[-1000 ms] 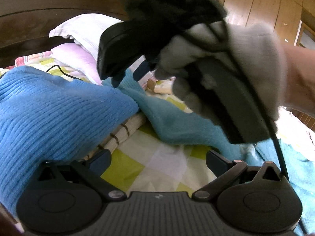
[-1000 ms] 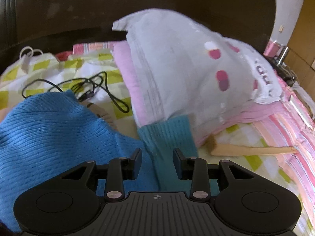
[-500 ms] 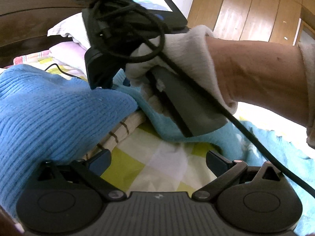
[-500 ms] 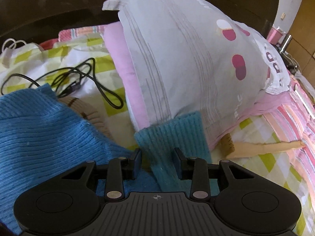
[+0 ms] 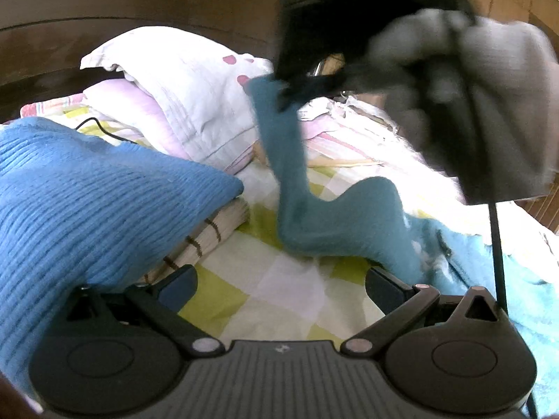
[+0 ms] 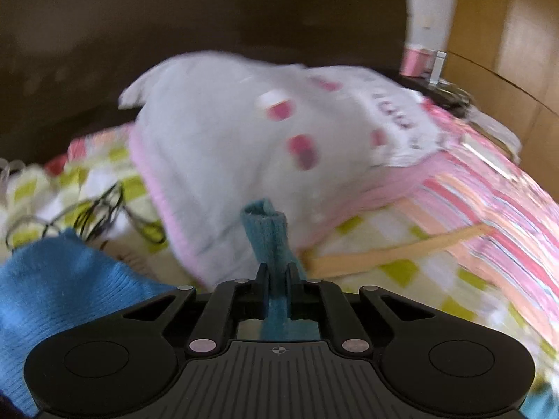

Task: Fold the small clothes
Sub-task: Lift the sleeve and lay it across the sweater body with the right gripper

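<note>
Right tool has just closed on the teal sock's cuff and lifted it off the bed; left tool wide, empty.

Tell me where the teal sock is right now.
The teal sock is pinched at its cuff in the right gripper, in front of the white pillow; in the left wrist view its foot trails onto the checked bedsheet.

My left tongs gape over the checked bed sheet; the right tongs (blurred, gloved hand behind) lift the teal sock, blue sweater left.
</note>
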Motion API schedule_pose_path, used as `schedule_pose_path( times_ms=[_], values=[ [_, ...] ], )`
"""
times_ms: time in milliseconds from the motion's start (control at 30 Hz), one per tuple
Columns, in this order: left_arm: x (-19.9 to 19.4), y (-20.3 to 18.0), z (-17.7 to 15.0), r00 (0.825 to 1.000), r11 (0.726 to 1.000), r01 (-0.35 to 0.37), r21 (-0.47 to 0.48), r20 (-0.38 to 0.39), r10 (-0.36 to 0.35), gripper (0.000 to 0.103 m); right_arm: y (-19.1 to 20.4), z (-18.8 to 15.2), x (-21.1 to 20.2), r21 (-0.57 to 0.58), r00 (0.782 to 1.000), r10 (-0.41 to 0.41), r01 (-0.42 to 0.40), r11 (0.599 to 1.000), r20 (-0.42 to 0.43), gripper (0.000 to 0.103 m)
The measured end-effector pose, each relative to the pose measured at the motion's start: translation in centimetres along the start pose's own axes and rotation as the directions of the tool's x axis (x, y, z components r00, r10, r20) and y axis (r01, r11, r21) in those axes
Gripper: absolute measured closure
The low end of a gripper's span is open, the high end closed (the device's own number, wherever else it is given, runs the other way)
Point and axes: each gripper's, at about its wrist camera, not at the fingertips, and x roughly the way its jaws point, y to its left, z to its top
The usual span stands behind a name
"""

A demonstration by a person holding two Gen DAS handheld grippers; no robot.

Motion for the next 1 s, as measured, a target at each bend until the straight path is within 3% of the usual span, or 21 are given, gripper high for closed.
schedule_pose_path(
  times_ms=[333,633,800,1000],
  values=[
    [-0.6,-1.7,-0.7,0.998,0.998,0.02,0.056,0.058,-0.024,0.0,-10.5,-3.8,-8.0,0.224,0.992,-0.104,0.087,0.971,0.066,0.096],
    [-1.2,-5.2,-2.3,0.994,0.979,0.046,0.2,0.088,-0.065,0.0,-18.5,-8.6,-13.9,0.379,0.975,-0.203,0.155,0.912,0.092,0.096],
    [-1.8,-7.3,-3.4,0.99,0.958,0.081,0.277,0.088,-0.109,0.0,-23.2,-12.5,-17.2,0.469,0.956,-0.282,0.214,0.857,0.08,0.096],
    [-2.2,-9.4,-4.9,0.986,0.922,0.116,0.37,0.069,-0.152,0.0,-28.3,-18.8,-20.0,0.56,0.924,-0.382,0.315,0.766,0.003,0.096]
  ],
)
